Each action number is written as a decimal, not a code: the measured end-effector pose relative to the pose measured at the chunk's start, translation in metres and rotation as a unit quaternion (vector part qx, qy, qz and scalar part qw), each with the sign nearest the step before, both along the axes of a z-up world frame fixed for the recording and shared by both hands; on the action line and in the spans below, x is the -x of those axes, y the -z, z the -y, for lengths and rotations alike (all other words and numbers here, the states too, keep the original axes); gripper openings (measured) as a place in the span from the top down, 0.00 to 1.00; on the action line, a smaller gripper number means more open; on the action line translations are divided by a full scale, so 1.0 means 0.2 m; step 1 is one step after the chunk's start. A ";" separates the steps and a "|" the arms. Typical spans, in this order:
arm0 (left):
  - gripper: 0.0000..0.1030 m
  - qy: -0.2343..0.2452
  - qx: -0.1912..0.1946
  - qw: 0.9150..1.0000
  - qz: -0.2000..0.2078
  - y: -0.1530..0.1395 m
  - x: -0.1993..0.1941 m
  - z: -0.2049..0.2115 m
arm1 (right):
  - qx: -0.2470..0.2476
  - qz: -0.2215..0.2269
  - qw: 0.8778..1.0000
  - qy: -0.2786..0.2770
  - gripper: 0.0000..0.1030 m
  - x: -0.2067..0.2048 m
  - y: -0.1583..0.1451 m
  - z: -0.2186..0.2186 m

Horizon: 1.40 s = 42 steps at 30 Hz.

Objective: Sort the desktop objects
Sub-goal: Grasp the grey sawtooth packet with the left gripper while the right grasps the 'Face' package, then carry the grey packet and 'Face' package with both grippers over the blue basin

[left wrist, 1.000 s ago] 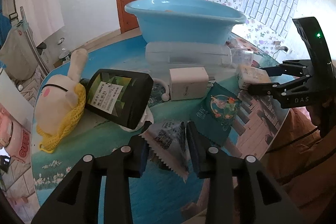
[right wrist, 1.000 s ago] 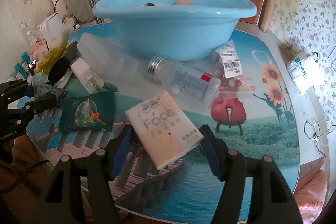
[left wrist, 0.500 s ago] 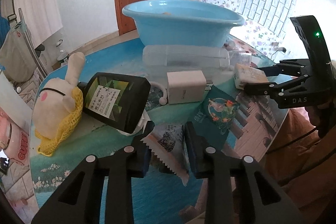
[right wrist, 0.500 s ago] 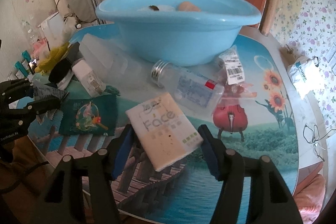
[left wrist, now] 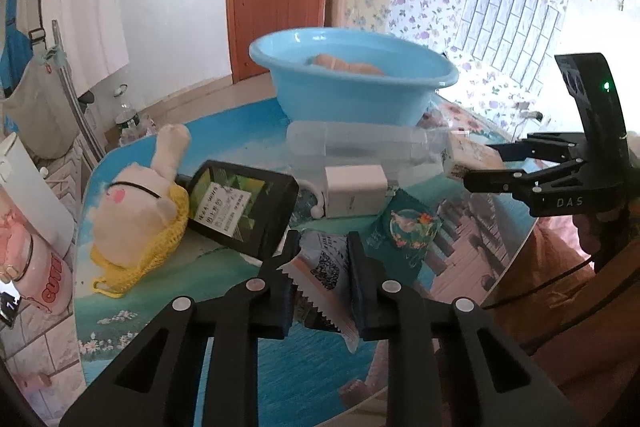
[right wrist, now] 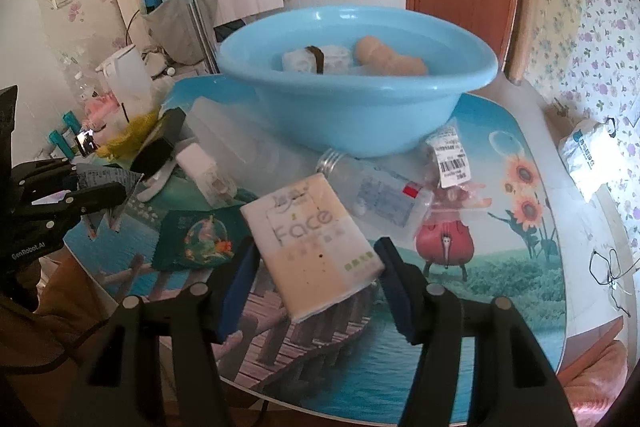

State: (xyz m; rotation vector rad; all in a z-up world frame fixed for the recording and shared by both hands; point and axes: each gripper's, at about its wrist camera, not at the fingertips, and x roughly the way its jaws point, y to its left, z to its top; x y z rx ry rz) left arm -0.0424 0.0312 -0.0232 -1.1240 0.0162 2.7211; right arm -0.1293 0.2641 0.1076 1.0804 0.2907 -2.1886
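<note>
- Left gripper (left wrist: 320,275): fingers pinched onto a small foil sachet with a serrated edge and a printed code (left wrist: 326,277). The sachet is clear of the worktop (left wrist: 168,291); a second ago its lower edge lay among the clutter.
- Right gripper (right wrist: 314,277): fingers closed on the long sides of a cream soft tissue pack marked "Face" (right wrist: 316,243). The pack tilts, far end up. It reads as lifted off the worktop, where a second ago it sat lower against the clear bottle.
- Both cameras now see down into the light-blue plastic basin (right wrist: 352,103) at the far middle of the worktop; a second ago only its rim showed. So both grippers have risen.
- Already in the basin: a peach-coloured rounded object (right wrist: 390,57) and a whitish bundle with a dark band (right wrist: 314,59).
- On the worktop: black rectangular bottle with a green label (left wrist: 240,209) near left, cream plush toy in yellow netting (left wrist: 136,215) beside it, white charger block (left wrist: 356,189) in the middle, teal printed packet (left wrist: 404,231) to its right, frosted translucent case (left wrist: 352,143) against the basin's near wall, clear plastic bottle with a ribbed neck (right wrist: 376,191) lying on its side at right, barcoded clear bag (right wrist: 450,163) beyond it.
- Judgement: two picks done at once; the step in hand looks like carrying both to the basin. Most of the sorting remains.
- Watch: the sachet is limp and held by the middle, so it may twist on the way.
</note>
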 end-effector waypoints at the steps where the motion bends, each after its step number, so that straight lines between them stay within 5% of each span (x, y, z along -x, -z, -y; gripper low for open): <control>1: 0.80 -0.004 -0.001 1.000 -0.003 -0.01 0.00 0.00 | 0.004 -0.001 1.000 -0.002 0.43 0.00 -0.01 0.00; 25: 0.80 -0.006 -0.008 0.998 -0.055 -0.23 -0.01 0.00 | 0.061 -0.050 0.995 -0.056 0.45 -0.09 -0.26 0.07; 42: 0.80 0.032 -0.002 0.996 -0.084 -0.34 0.27 -0.09 | 0.071 -0.067 0.995 -0.017 0.45 0.18 -0.33 0.09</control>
